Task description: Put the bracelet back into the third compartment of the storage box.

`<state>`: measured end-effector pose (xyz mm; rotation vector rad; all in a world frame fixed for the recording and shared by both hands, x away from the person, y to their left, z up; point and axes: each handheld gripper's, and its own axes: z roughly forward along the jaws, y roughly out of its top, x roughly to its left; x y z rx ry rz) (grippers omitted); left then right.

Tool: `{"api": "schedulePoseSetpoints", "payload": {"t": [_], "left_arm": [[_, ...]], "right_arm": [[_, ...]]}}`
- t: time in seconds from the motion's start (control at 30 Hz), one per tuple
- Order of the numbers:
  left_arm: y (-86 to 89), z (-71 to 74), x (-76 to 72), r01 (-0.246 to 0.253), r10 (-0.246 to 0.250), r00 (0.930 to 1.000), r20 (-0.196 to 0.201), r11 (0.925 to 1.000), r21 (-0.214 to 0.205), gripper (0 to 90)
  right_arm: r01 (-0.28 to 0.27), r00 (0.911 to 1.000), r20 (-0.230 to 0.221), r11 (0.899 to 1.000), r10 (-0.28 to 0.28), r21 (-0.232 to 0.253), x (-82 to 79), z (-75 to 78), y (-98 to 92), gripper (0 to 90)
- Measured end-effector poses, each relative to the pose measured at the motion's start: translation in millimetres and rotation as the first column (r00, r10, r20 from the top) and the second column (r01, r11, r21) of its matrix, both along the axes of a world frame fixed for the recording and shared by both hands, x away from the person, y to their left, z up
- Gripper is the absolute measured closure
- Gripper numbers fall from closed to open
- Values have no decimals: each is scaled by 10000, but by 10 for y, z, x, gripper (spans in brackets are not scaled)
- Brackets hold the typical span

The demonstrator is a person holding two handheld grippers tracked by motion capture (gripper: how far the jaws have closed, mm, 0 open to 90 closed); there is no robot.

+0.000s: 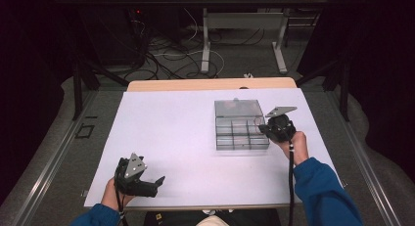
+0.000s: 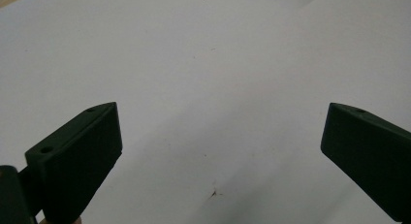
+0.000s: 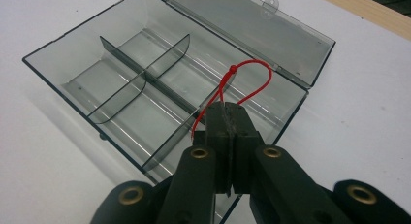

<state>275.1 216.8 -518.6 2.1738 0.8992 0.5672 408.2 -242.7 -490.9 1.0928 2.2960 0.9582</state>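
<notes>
- High view: right claw (image 1: 268, 128) at the right edge of the open box (image 1: 241, 124), far closer than the left claw (image 1: 157, 183), which sits well apart at the near left of the worktop (image 1: 166, 138).
- Left gripper view: jaws wide apart over bare worktop.
- Right gripper view: jaws clamped on a red tie (image 3: 242, 83); its loop points ahead over the box's nearest compartment.

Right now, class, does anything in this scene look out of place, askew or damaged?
Nothing looks damaged or spilled. The clear compartment box sits square on the white table, lid open. The one oddity is a red looped tie, pinched in the right gripper above the box's compartments.
</notes>
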Motion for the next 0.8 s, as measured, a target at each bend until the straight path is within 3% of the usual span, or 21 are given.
{"api": "schedulePoseSetpoints", "payload": {"t": [0.8], "left_arm": [[-16,5,13,17,-18,10000,68,9999,142,13]], "right_arm": [[57,9999,-129,9999,-58,-82,175,-31,-12,899]]}}
